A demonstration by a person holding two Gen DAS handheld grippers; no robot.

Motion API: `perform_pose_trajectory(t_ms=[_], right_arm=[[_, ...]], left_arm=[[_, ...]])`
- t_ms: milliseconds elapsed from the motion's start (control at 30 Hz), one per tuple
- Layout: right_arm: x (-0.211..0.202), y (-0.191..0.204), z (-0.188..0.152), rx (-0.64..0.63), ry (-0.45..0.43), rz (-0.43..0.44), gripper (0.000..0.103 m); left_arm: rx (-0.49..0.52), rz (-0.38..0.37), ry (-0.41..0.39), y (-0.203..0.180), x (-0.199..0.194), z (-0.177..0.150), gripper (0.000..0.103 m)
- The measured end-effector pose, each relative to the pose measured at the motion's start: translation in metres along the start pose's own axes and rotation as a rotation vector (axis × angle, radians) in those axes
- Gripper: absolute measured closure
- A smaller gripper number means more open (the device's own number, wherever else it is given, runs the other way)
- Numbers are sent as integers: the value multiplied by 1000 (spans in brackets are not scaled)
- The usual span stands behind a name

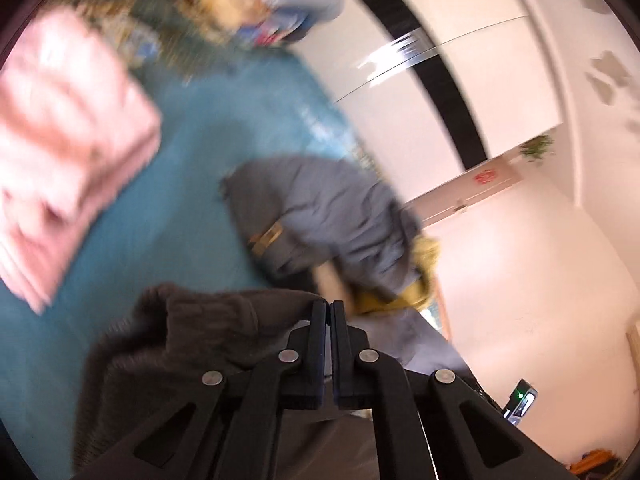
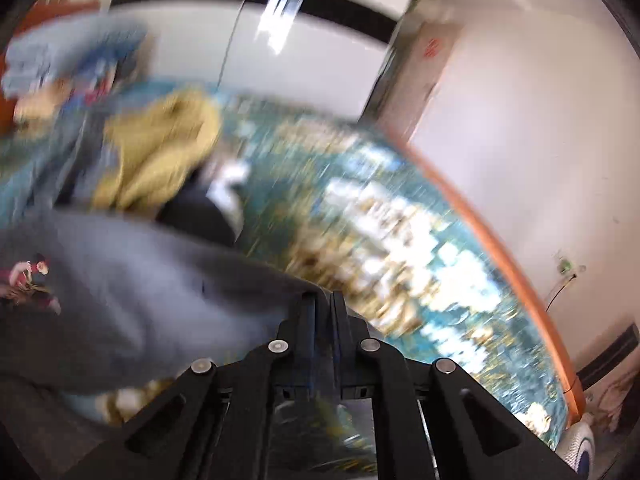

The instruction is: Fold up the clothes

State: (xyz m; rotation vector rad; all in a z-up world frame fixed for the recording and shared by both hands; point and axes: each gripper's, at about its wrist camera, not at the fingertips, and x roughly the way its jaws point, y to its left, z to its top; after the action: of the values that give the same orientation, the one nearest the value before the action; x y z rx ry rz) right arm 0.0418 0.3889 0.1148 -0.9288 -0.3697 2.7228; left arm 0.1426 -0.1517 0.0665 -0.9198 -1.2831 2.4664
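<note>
Both views are blurred by motion. My left gripper point(image 1: 329, 304) is shut on the edge of a dark grey garment point(image 1: 180, 352) that hangs to its left above the teal bed cover point(image 1: 168, 200). My right gripper point(image 2: 326, 294) is shut on the same dark grey garment point(image 2: 132, 280), which spreads to its left and carries a small red print point(image 2: 28, 276). The jaws of both grippers are pressed together with cloth between them.
A folded pink garment point(image 1: 60, 148) lies on the bed at the left. A pile of blue-grey point(image 1: 340, 216) and mustard clothes point(image 2: 160, 148) lies ahead. More clothes point(image 1: 260, 0) lie at the far end. The bed's orange edge point(image 2: 500, 232) and white walls lie to the right.
</note>
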Motion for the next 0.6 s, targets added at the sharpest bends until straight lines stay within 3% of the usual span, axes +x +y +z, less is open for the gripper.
perform_pose_trajectory(t_ms=[133,367,433,600], right_arm=[[-36,-36,-24,44,-72,-14,96],[-76,-59,-128,34,-17,0,96],[-89,-60,-149,38,-19,6,96],[-106,-69,-165,85,-55,-13,96]], left_arm=[[38,8,19,9,-32,-18,101],[-23,53,179,54,-49,-88,101],[-13,55,178,51,-59,-94,101],[104,28,116,18,-88,-92,101]])
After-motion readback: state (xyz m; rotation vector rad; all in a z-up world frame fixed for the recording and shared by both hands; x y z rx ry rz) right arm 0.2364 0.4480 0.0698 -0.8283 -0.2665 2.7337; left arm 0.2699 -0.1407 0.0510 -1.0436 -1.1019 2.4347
